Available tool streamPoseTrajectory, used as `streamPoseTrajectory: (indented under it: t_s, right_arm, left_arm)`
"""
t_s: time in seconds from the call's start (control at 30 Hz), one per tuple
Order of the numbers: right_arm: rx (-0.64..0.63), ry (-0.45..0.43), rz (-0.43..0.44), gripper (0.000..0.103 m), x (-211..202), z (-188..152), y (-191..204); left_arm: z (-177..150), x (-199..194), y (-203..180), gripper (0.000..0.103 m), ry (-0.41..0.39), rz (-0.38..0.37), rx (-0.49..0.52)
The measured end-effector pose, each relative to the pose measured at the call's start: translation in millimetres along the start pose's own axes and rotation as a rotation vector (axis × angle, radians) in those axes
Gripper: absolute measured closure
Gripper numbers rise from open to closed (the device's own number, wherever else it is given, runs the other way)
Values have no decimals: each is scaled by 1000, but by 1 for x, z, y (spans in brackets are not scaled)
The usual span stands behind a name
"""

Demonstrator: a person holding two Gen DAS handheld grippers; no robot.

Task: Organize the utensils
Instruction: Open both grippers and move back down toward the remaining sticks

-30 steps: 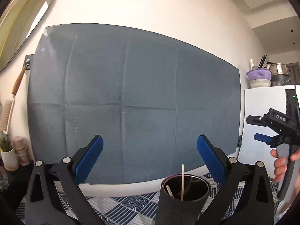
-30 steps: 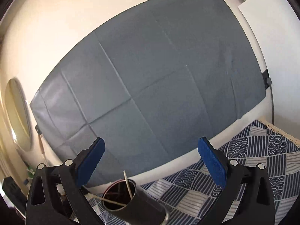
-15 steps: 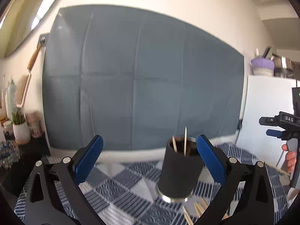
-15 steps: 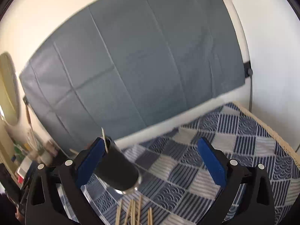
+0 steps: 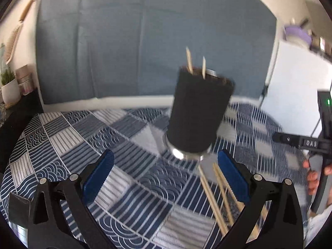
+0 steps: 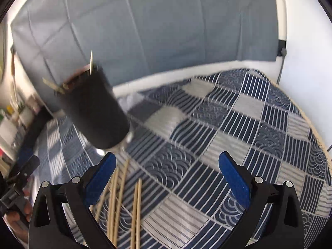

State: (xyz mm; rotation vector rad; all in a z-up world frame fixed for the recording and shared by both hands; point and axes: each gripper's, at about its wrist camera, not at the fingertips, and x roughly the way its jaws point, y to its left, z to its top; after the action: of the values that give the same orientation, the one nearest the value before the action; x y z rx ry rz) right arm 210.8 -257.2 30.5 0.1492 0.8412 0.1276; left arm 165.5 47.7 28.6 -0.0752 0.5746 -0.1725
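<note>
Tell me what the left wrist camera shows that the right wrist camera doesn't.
Only the left wrist view shows the potted plant, the purple bowl on the white cabinet, and the right gripper's handle in the person's hand. Only the right wrist view shows the tablecloth's far right edge and the wall cable. Both show the black cup holding two sticks, loose bamboo skewers on the patterned tablecloth, the grey backdrop, and open blue-padded jaws.
</note>
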Motion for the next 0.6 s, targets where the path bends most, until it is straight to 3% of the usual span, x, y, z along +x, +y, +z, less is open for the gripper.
streamPoseTrajectory:
  t_s: [0.2,0.6]
  right_arm:
    - [-63,150,1,8,29,-25,2]
    - [-167,273,-2,8,37,-53,10]
  left_arm:
    - [-18,23,-21,6,141,-10,41]
    - [-33,49,-51,6,333,11,180]
